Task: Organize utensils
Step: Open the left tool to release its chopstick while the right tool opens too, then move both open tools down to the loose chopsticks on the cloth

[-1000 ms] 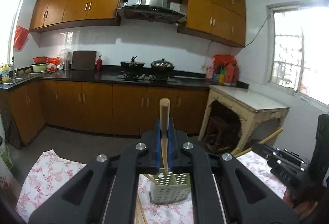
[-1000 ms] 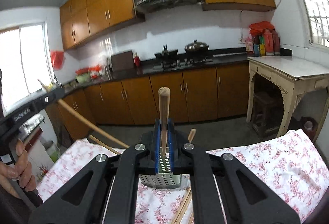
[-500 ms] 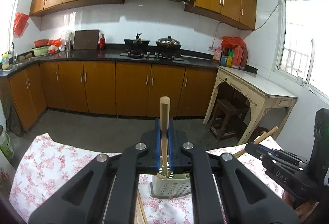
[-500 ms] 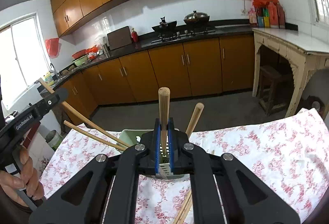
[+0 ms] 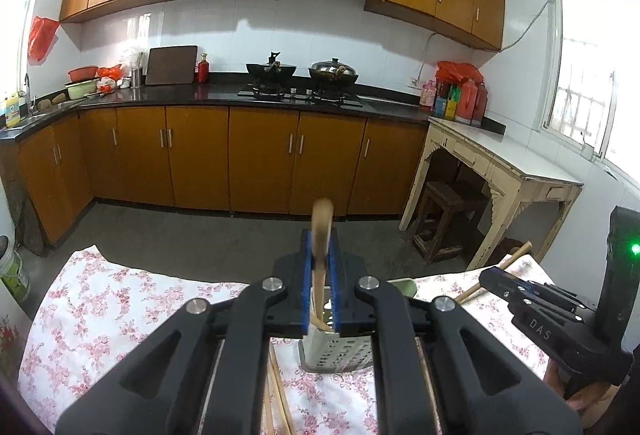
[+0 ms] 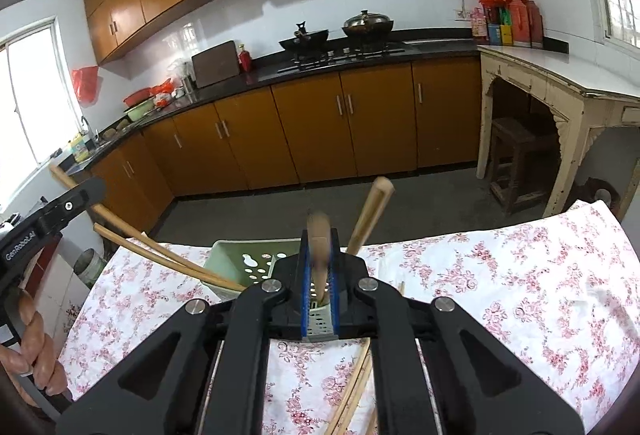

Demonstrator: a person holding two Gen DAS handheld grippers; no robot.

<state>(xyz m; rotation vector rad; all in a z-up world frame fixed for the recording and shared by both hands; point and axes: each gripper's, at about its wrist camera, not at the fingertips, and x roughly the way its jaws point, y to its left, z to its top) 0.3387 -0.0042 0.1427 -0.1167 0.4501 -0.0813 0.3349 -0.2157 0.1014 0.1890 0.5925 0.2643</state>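
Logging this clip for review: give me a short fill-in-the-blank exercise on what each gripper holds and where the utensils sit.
1. The left gripper and the right gripper are each shut on one wooden ____.
2. Below the grippers stands a perforated ____ holder.
3. Behind it, in the right wrist view, sits a pale ____ basket.
4. The table is covered by a ____-patterned cloth.

Missing words: chopstick; metal; green; floral
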